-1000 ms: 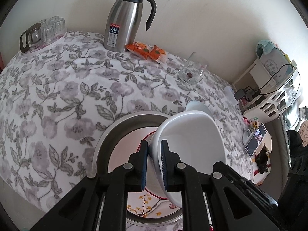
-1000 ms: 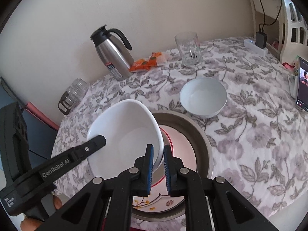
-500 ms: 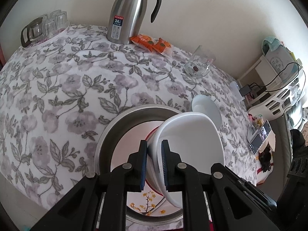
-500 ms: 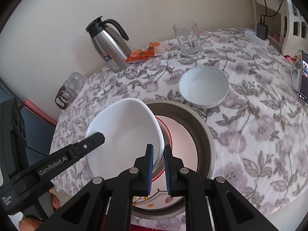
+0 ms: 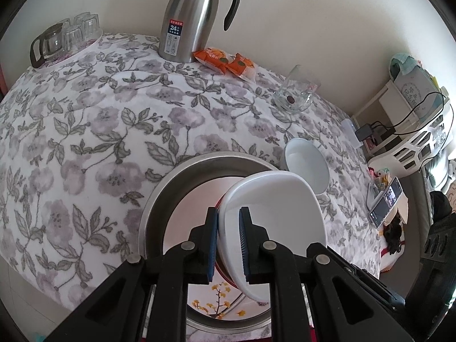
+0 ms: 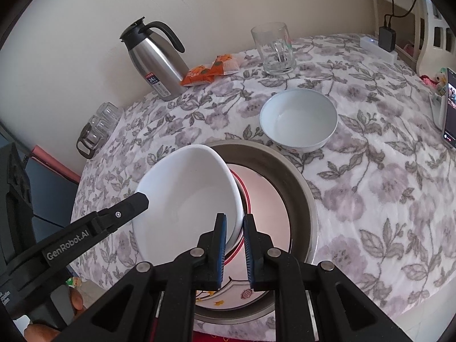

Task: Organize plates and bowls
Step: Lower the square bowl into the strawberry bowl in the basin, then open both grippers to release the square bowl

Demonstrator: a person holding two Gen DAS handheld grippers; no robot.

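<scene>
A large white bowl [image 5: 279, 213] [image 6: 188, 199] hangs tilted over a round metal basin [image 5: 159, 199] [image 6: 302, 193]. In the basin lies a red-rimmed plate [image 5: 185, 222] [image 6: 265, 199] with a flower print. My left gripper [image 5: 229, 242] is shut on the bowl's left rim. My right gripper [image 6: 235, 245] is shut on the opposite rim. In the right wrist view, a finger [image 6: 134, 203] of the left gripper rests on the bowl's far edge. A smaller white bowl [image 5: 306, 165] [image 6: 299, 122] stands upright on the flowered tablecloth just beyond the basin.
By the wall stand a steel thermos jug [image 5: 193, 20] [image 6: 156, 62], orange snack packets [image 5: 225, 62] [image 6: 211, 69] and a glass mug [image 5: 296, 94] [image 6: 276, 50]. Small glasses [image 5: 62, 40] sit at the far left edge. A phone [image 6: 450, 108] is propped at the right edge.
Hardly anything: both grippers still hold the large bowl over the basin in about the same place.
</scene>
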